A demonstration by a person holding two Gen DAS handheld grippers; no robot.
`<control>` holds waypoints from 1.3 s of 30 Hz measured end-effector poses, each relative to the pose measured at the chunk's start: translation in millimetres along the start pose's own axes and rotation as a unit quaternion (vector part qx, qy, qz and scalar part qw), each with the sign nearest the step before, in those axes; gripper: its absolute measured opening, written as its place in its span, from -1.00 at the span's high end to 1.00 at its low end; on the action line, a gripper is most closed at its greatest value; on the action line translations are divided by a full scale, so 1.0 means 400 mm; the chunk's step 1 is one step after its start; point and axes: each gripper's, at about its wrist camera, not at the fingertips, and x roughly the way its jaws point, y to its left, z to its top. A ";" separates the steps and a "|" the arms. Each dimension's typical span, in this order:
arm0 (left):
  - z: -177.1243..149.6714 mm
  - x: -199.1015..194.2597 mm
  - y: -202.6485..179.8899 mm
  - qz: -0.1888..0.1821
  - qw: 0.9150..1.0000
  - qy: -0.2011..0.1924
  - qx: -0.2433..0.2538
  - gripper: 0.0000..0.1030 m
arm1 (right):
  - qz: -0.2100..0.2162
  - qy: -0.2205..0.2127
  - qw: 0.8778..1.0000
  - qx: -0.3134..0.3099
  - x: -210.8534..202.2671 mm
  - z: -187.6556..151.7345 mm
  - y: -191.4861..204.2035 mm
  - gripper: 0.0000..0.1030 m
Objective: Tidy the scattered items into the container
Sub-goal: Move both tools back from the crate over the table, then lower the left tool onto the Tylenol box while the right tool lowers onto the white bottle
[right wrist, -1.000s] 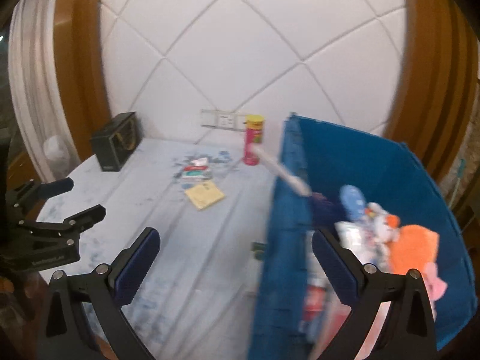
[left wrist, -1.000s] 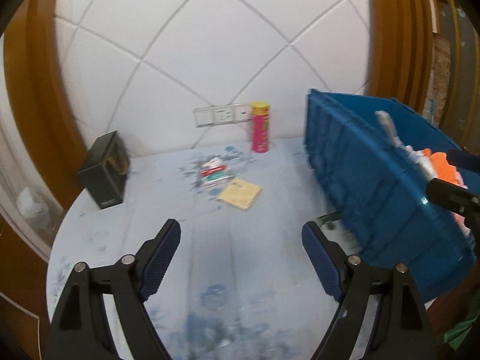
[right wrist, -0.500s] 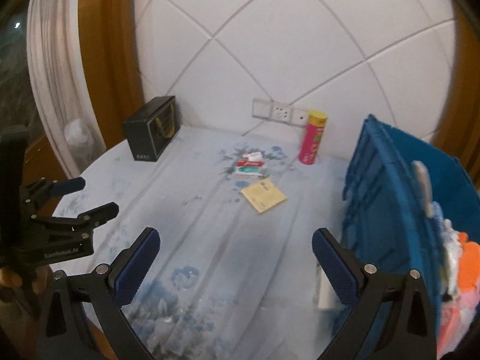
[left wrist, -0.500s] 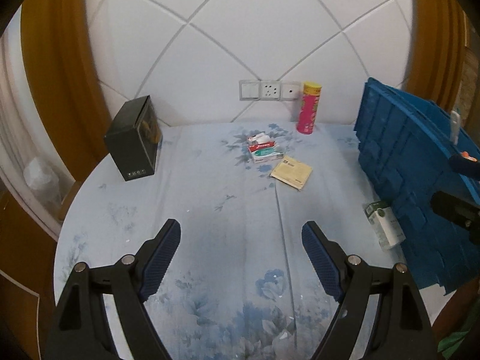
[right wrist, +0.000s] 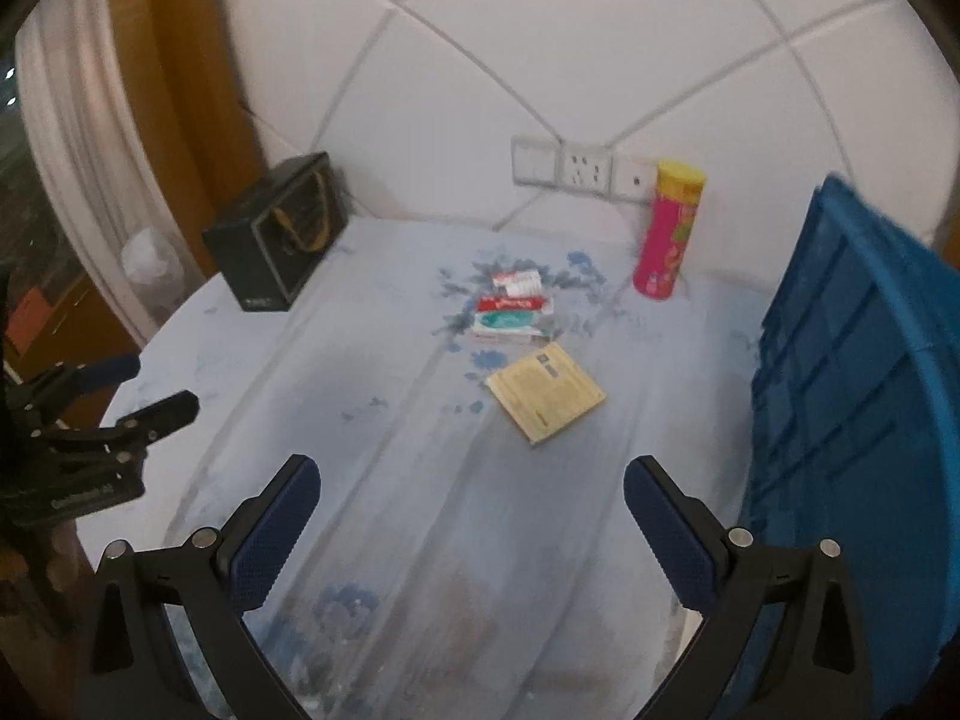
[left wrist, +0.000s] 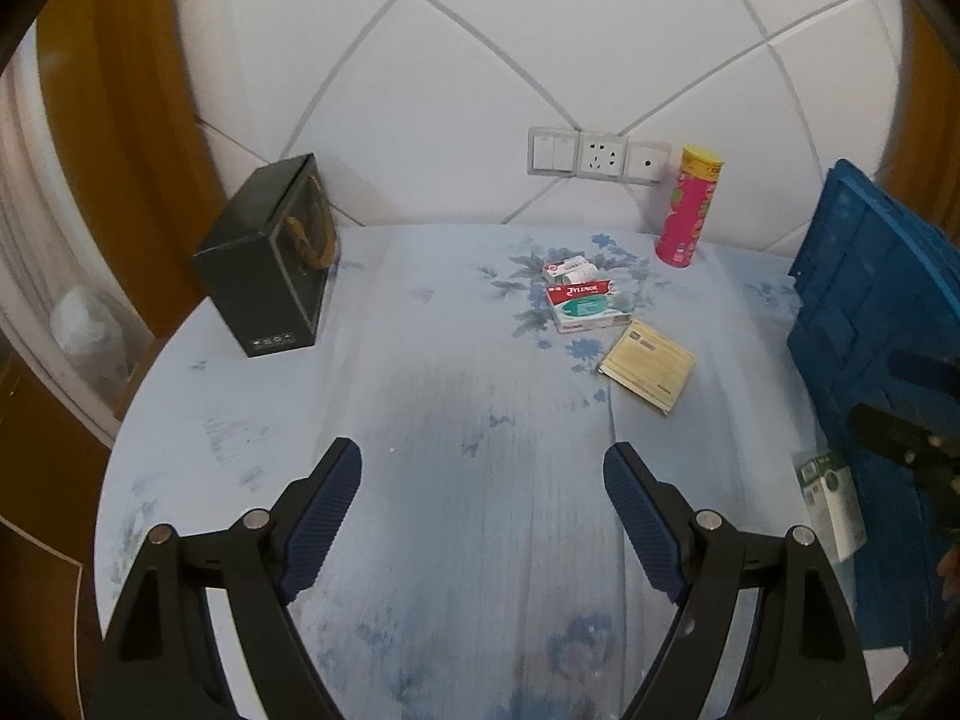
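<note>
Left wrist view: left gripper (left wrist: 482, 483) held over the table (left wrist: 420, 420), jaws wide apart, nothing between. Sachet (left wrist: 648, 365) lies flat mid-table, long axis toward the bin (left wrist: 870, 312) at the right edge.

Right wrist view: right gripper (right wrist: 471, 498) likewise agape, unloaded; sachet (right wrist: 545, 399) ahead, can (right wrist: 667, 230) upright at the far edge.

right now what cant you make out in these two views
- Inside of the blue bin: both views show only its outer wall.
- Green-and-white carton, left wrist view: the right gripper partly covers it; label too small.
- Small boxes, right wrist view: print blurred.
- Black box: markings too small.
</note>
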 end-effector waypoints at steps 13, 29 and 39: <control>0.137 0.356 -0.012 -0.047 0.996 0.052 0.060 -0.61 | -0.040 0.041 0.996 0.062 0.298 0.111 -0.110 -0.96; 0.195 0.848 -0.189 -0.103 0.982 0.122 0.098 0.16 | -0.072 0.100 0.992 0.042 0.792 0.256 -0.281 0.35; 0.266 0.903 -0.079 -0.026 0.993 0.091 0.068 0.16 | 0.011 0.125 0.992 0.012 0.921 0.269 -0.213 0.35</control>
